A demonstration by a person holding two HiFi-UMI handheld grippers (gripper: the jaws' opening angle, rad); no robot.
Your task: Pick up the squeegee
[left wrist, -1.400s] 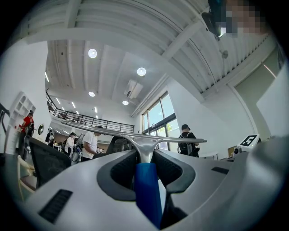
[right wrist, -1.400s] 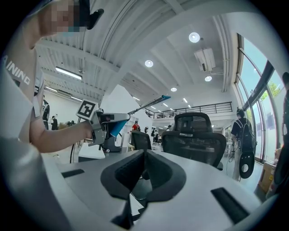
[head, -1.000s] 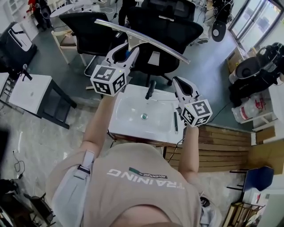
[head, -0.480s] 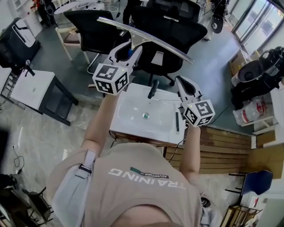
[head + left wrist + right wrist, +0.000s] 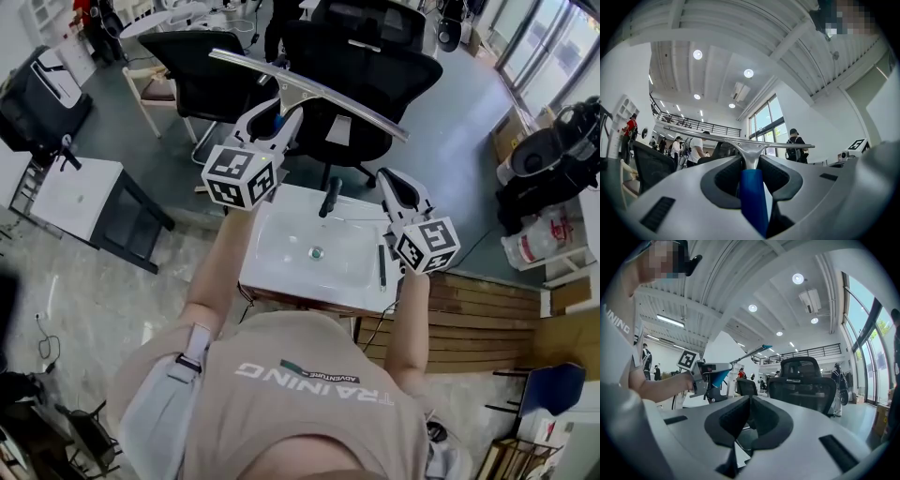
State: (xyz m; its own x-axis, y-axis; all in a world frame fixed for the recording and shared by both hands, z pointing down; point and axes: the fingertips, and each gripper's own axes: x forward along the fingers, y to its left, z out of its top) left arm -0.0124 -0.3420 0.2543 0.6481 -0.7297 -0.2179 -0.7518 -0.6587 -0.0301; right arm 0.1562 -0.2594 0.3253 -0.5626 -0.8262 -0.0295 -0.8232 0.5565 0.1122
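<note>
Head view: white sink counter (image 5: 281, 246) lowest, bare of the tool. Squeegee (image 5: 319, 92) well above it, blade level before the office chairs (image 5: 394, 70). Left tongs (image 5: 278, 111) clamped on its blue handle (image 5: 752, 197); right tongs (image 5: 392, 183) closed together, empty, over the counter's right edge. Pick-up judged done; nothing left but a steady hold.

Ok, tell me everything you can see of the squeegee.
The squeegee has a blue handle, a silvery metal neck and a long, thin metal bar for the blade. The left claw is shut on the handle and holds it up in the air, bar roughly level, in front of black office chairs. Nothing else touches it.
</note>
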